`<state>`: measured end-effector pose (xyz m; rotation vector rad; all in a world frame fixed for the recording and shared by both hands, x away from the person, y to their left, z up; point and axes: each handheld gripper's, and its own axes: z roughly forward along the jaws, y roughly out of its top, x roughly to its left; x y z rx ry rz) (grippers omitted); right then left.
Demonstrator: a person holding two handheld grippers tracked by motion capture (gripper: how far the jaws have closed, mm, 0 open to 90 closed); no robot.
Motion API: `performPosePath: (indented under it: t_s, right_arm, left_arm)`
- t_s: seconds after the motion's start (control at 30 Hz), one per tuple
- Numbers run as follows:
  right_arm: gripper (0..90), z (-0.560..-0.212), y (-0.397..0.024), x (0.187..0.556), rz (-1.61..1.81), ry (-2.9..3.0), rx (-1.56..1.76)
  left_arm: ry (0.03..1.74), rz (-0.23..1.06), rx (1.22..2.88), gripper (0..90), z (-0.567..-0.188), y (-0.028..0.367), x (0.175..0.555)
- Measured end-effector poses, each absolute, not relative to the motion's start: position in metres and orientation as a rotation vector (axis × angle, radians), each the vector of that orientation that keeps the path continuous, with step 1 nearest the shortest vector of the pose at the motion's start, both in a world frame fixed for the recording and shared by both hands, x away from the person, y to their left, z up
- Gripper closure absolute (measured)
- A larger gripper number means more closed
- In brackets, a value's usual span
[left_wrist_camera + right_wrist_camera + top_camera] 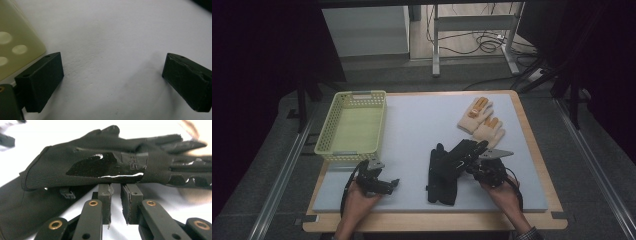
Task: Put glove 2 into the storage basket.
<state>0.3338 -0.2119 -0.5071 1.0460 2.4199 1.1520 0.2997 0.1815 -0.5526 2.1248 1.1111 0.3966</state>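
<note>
Two black gloves lie on the white mat (422, 120). One black glove (441, 184) lies flat, and the other black glove (462, 151) rests slanted across it. My right gripper (476, 163) is at the slanted glove's right edge. In the right gripper view that glove (100, 152), with its glossy palm patch, hangs over the tips of my right gripper (115, 185). A narrow strip of white mat shows between the pads. The lower glove (15, 212) lies at the left. My left gripper (393, 184) stands open above bare mat, and its jaws (112, 72) are wide apart with nothing between them.
A pair of beige gloves (481, 120) with orange patches lies at the back right of the mat. An empty yellow-green basket (326, 145) stands at the left; its corner (15, 45) is close to my left gripper. The wooden table edge frames the mat.
</note>
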Motion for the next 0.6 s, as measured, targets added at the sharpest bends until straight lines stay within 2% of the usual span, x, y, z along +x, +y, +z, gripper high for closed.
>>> performPosePath:
  t_s: [0.33, 0.6]
  right_arm:
    - [76.7, -0.471, -0.177, 0.371, 1.135, 2.402, 0.962]
    - [75.3, -0.469, -0.136, 0.41, 1.121, 2.427, 0.955]
  left_arm:
    - [1.11, 0.399, 2.125, 3.8, -0.553, 0.182, 0.3]
    - [1.111, 0.397, 2.125, 3.8, -0.553, 0.182, 0.3]
